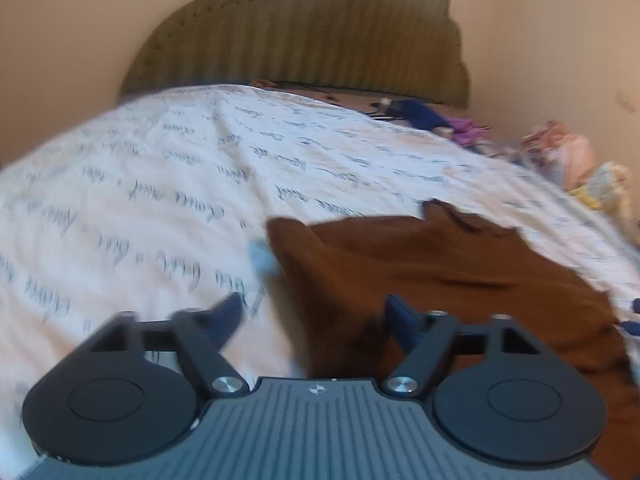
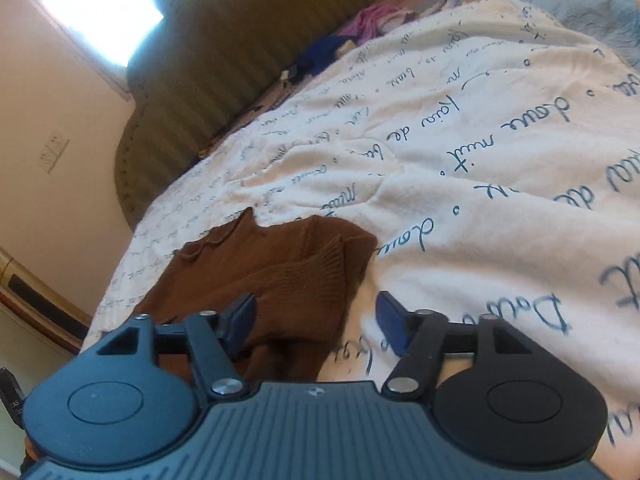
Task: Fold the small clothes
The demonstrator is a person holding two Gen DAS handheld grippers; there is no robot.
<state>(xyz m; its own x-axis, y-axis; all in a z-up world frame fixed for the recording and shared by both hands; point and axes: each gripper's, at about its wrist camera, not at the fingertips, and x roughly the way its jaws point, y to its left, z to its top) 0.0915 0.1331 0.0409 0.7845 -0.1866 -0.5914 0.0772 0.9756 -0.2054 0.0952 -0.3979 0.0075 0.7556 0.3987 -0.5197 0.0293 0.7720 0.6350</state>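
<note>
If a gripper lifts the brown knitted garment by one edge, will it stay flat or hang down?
The brown knitted garment would probably hang limp: it already lies in soft folds. Its ribbed knit looks grippy, so slipping seems unlikely. It probably drags across the white script-printed blanket when pushed.

A small brown knit garment (image 1: 420, 272) lies on the bed (image 1: 160, 184), spread over a white blanket printed with dark cursive writing. Its fabric is rust-brown, with a ribbed weave that shows plainly in the right wrist view (image 2: 280, 280). It lies mostly flat but rumpled. In that view one part is doubled over the rest, its ribbed edge running across the top layer, and a thin curled hem trims the far side. In the left wrist view the far edge rises to a small point, and a dark crease crosses the cloth. The near edge runs out of sight under the lower part of both views.
</note>
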